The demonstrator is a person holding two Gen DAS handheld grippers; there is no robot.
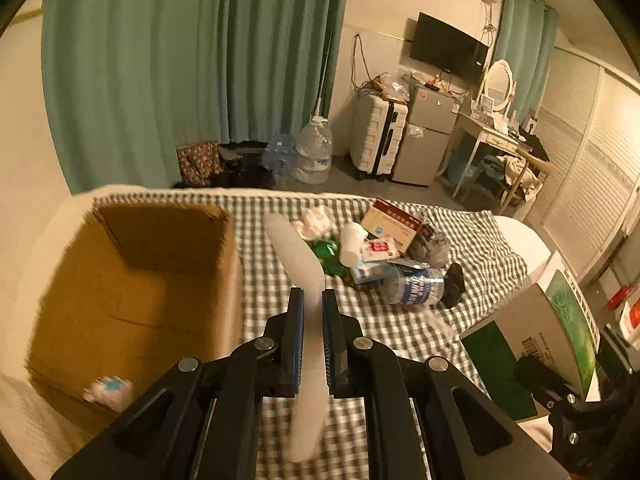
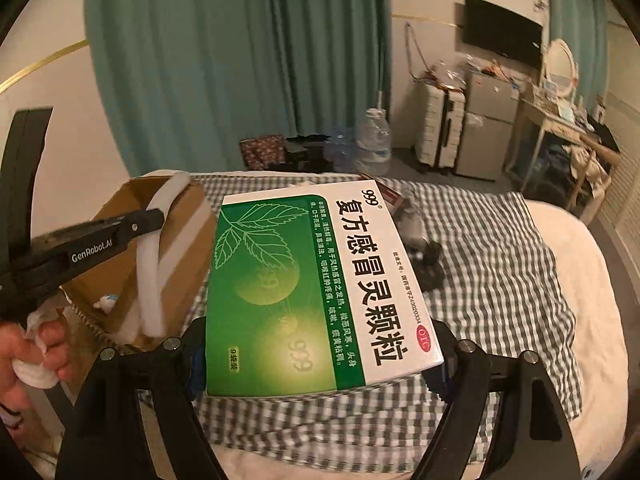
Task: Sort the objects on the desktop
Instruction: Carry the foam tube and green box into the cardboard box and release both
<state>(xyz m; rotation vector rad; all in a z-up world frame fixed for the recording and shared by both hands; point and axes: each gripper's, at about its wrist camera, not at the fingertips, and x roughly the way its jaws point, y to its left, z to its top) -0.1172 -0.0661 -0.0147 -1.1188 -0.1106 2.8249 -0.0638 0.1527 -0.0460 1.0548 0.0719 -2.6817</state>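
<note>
My left gripper (image 1: 309,300) is shut on a long white curved strip (image 1: 294,256), held above the checked cloth just right of an open cardboard box (image 1: 132,280). The strip also shows in the right wrist view (image 2: 154,256), hanging from the left gripper's fingers (image 2: 144,220) beside the box (image 2: 188,248). My right gripper (image 2: 320,364) is shut on a green and white medicine box (image 2: 312,288), held flat above the cloth. That box shows at the right edge of the left wrist view (image 1: 548,328). A small white and blue item (image 1: 110,390) lies inside the cardboard box.
A pile of objects lies on the checked cloth (image 1: 400,336): a water bottle (image 1: 416,286), a red and white carton (image 1: 390,222), green wrappers (image 1: 330,256), white tissue (image 1: 316,220), a black item (image 1: 456,282). Curtains, a suitcase and a fridge stand beyond.
</note>
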